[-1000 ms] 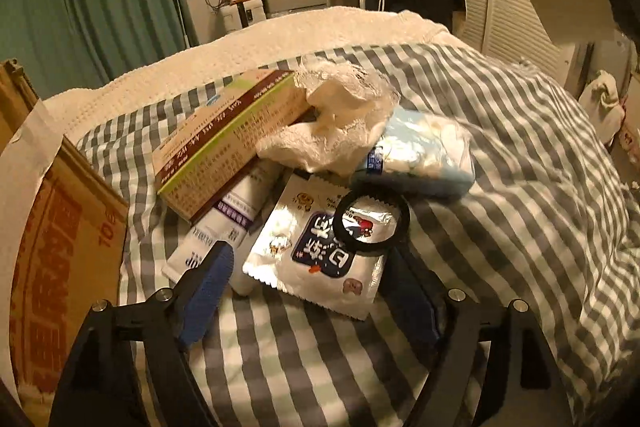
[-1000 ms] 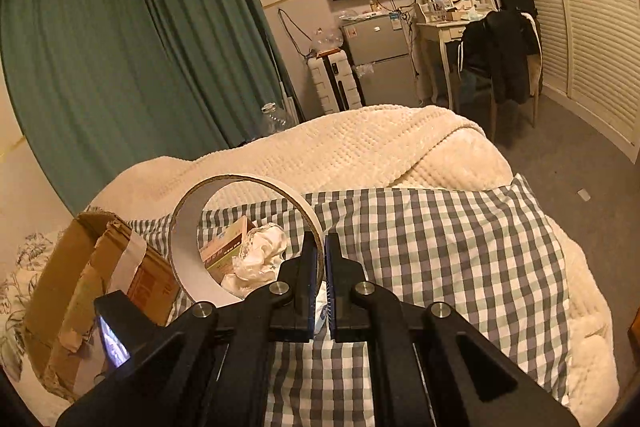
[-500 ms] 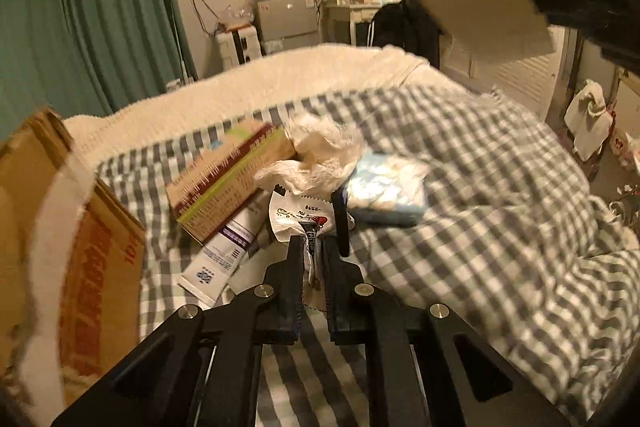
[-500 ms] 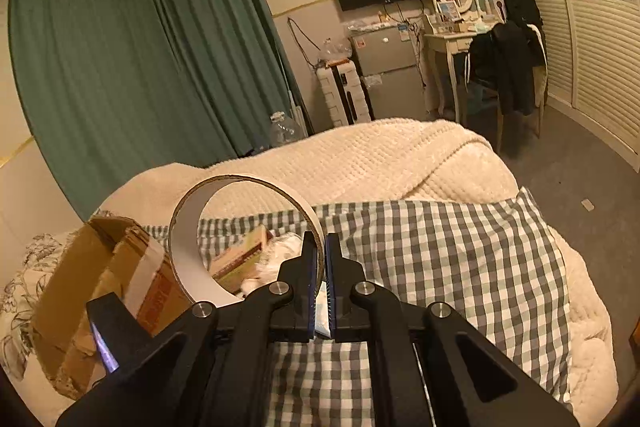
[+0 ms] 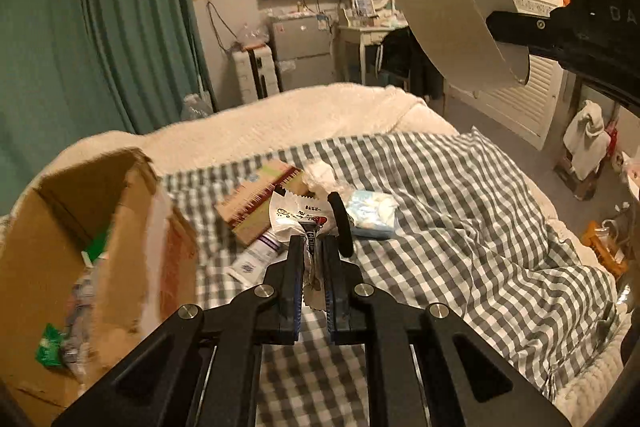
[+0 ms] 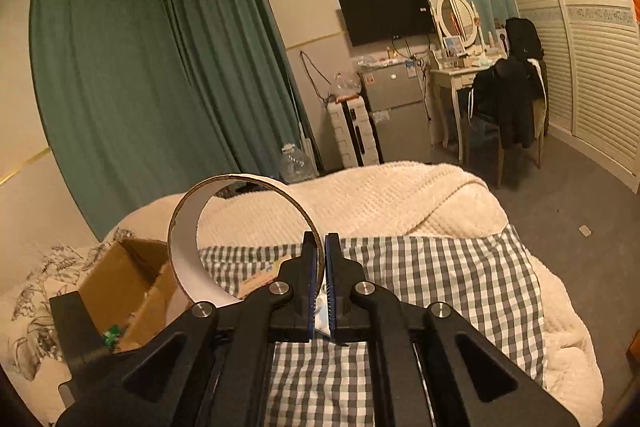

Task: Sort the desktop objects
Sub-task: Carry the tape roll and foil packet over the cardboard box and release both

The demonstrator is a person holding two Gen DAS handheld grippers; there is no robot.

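At centre frame of the left wrist view, the left gripper [image 5: 312, 263] pinches the lower edge of a white snack sachet [image 5: 298, 217], lifted clear of the checked bedspread [image 5: 460, 211]; a black ring [image 5: 340, 225] hangs just beside it, and whether it is caught in the grip too is hard to tell. The sachet looks light, thin and crinkly, likely slick, so a hold on its sealed edge seems the safest. In the upper right of that frame the right gripper [image 6: 322, 267] is pressed together on the wall of a wide cardboard tape ring [image 5: 452, 11], stiff but light and probably easy to crush if squeezed hard. Below, a flat medicine box [image 5: 256, 199], a tube [image 5: 256, 255], crumpled tissue [image 5: 322, 175] and a blue pack [image 5: 372, 213] lie clustered and touching at mid-frame. The open cardboard carton [image 5: 132, 219] stands at left, its torn flap edge near the gripper's path; the right of the spread offers free room.
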